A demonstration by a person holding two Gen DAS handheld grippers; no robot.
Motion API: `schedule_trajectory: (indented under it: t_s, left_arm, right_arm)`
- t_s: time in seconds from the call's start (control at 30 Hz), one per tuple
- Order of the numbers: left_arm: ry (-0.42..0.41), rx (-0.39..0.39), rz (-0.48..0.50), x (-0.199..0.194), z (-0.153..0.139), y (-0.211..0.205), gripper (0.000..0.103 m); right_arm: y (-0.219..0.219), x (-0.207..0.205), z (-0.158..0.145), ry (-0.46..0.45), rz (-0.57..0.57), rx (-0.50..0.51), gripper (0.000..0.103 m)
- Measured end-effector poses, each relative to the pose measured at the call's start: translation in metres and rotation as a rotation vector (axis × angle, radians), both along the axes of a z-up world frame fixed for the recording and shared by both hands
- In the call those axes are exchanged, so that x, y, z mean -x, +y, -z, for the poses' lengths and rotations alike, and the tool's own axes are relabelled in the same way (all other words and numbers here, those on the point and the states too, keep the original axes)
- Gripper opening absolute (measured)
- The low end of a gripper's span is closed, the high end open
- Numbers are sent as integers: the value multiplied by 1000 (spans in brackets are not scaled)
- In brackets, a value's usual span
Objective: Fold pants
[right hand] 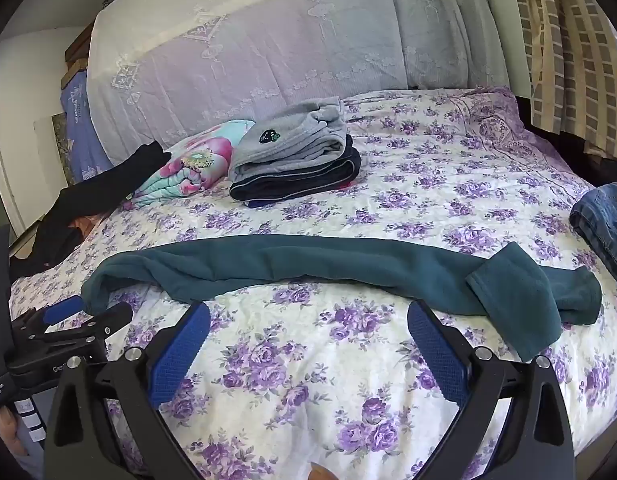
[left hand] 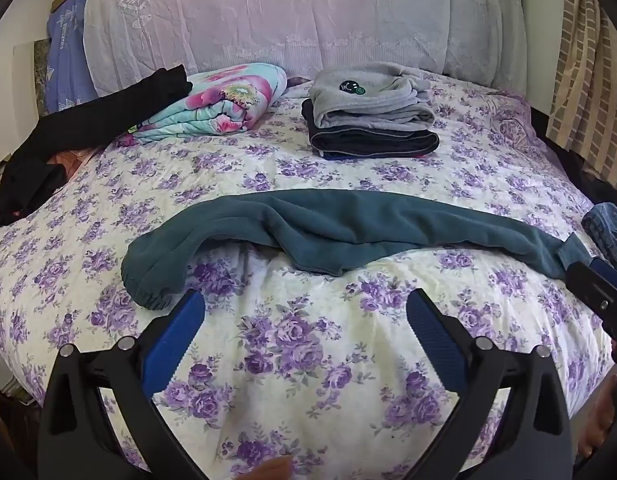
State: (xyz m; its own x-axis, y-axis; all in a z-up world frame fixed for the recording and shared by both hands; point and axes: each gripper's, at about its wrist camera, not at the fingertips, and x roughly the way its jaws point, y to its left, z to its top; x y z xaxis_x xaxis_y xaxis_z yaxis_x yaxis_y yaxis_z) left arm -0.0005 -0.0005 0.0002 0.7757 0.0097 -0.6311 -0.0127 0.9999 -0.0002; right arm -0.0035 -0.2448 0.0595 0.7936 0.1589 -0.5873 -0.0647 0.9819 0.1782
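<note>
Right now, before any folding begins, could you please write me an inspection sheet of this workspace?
Surface: bed with a purple floral cover, slightly rumpled.
Job's things: teal pants lie stretched across the bed, one end doubled over, not yet folded small.
Clutter: stack of folded clothes behind, grey on top; floral blanket; black garment at the bed's left edge; jeans at the right edge.
Grippers: left gripper and right gripper both open, empty, above bare cover, near the pants.
Cables: nothing seen.
Surroundings: lace-covered headboard; checked curtain on the right.
</note>
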Motion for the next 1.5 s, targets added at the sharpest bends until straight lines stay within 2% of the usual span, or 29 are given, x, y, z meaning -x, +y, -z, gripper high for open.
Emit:
schedule_trajectory:
  t_s: [1.5]
  left_arm:
    - [-4, -9, -1, 1, 0, -1, 99]
  right_arm:
    - [-6, 2, 3, 4, 6, -2, 99]
